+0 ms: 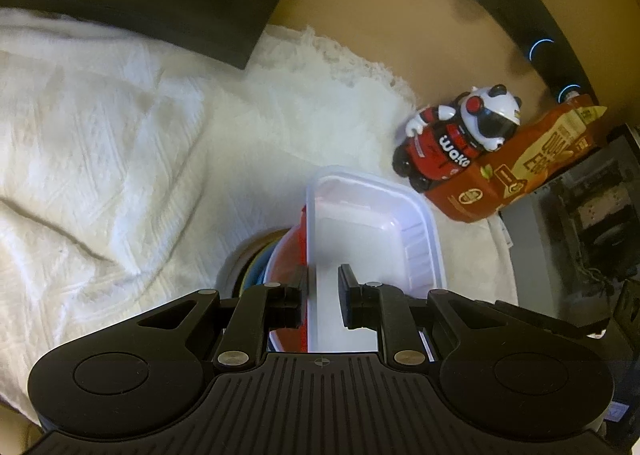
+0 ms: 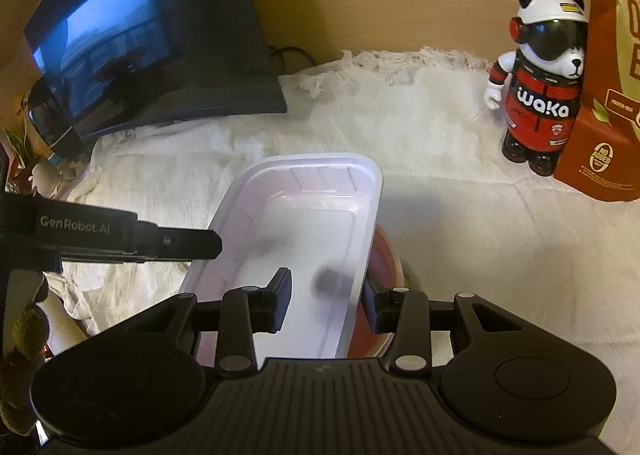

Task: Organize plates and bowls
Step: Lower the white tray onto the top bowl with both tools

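A white rectangular plastic container point(image 1: 376, 231) rests on a stack of dishes: a red bowl point(image 1: 290, 251) over blue and tan plates point(image 1: 250, 259). My left gripper point(image 1: 323, 295) straddles the container's left wall, one finger outside and one inside, with a gap between the jaws. In the right wrist view the same container point(image 2: 312, 215) sits on the red bowl point(image 2: 384, 275). My right gripper point(image 2: 326, 295) straddles its right wall, jaws apart. The left gripper's finger point(image 2: 176, 243) shows at the container's left side.
A white cloth point(image 1: 100, 159) covers the table. A panda figurine point(image 2: 540, 95) and an orange-red food pouch point(image 2: 608, 103) stand at the back right. A dark monitor point(image 2: 140, 39) stands at the back left. Dark equipment point(image 1: 592, 215) is at the right edge.
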Available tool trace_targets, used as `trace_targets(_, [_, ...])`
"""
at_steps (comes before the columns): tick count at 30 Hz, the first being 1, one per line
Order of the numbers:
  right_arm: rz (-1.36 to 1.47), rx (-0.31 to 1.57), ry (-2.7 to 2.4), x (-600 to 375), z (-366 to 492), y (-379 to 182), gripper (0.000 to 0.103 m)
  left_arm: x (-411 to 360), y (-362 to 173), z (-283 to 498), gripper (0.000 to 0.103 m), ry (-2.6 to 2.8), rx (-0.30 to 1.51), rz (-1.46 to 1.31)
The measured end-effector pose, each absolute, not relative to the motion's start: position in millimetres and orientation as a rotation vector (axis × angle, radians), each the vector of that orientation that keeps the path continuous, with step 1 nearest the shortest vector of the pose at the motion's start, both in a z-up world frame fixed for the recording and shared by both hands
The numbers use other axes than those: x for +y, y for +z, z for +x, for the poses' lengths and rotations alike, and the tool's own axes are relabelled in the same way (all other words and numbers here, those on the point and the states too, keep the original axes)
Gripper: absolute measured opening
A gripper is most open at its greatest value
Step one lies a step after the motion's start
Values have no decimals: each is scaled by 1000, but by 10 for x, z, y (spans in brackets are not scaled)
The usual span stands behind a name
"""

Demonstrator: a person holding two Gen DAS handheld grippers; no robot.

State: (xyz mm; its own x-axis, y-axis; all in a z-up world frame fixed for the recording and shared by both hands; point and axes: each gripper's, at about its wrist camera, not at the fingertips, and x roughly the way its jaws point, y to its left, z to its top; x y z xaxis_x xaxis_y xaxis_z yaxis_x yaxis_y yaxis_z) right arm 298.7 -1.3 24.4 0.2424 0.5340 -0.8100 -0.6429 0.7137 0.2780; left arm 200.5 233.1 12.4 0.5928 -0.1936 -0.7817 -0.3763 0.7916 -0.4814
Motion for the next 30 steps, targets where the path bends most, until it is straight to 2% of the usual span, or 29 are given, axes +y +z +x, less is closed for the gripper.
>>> trace_targets(30, [-102,1078,815,-117,3006,221,39,2278,135,2020,19,104,962,-677])
